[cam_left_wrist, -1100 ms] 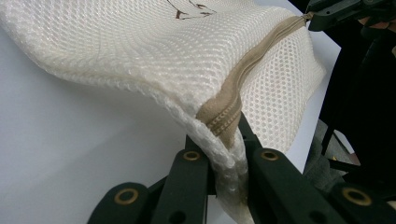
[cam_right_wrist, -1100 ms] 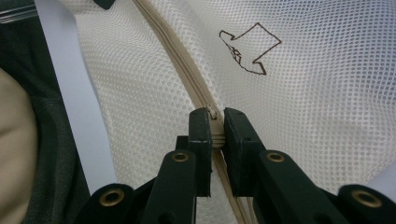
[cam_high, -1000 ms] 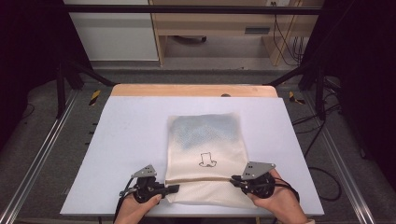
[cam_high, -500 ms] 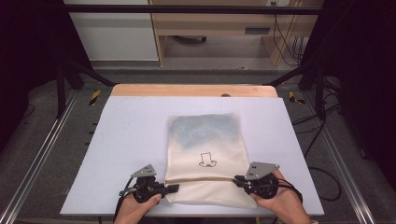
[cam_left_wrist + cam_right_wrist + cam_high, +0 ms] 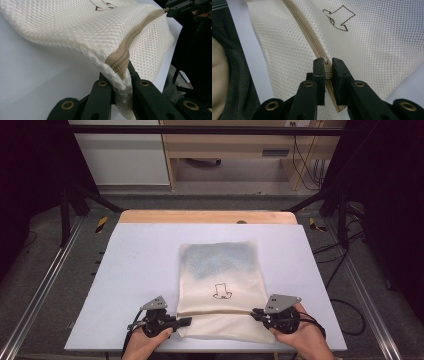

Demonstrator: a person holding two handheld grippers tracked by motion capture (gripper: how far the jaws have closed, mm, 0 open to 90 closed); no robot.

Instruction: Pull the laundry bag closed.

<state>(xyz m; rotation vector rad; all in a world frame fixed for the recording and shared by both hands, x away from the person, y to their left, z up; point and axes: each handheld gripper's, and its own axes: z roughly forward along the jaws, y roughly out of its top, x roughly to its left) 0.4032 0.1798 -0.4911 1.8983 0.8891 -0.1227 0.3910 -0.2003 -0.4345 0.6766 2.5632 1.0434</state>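
At the left of the high view, the left tongs (image 5: 186, 321) lie low on the white counter (image 5: 140, 270) at its near edge, held in the person's left hand (image 5: 146, 342). Their black jaws are clamped on the left end of the cream mesh zip-up laundry bag (image 5: 220, 270), right where the beige zipper (image 5: 130, 45) meets the side seam; in the left gripper view the mesh edge is folded and pinched between the two jaws and lifted a little off the counter.

The bag lies flat in the near middle of the counter, long side running away from the person, its zipper end close to the near edge. Through the weave at its far half a grey-blue tint shows; what is inside I cannot tell. On the middle of the bag a small dark brown outline drawing (image 5: 222, 291) is printed, an angular shape with no letters that can be read.

At the right, the right tongs (image 5: 256, 312), in the person's right hand (image 5: 295, 335), are clamped on the zipper (image 5: 312, 40) at the bag's right end. In the right gripper view the jaws meet on the beige strip with a small tab of it squeezed between them, the drawing (image 5: 339, 18) just beyond.
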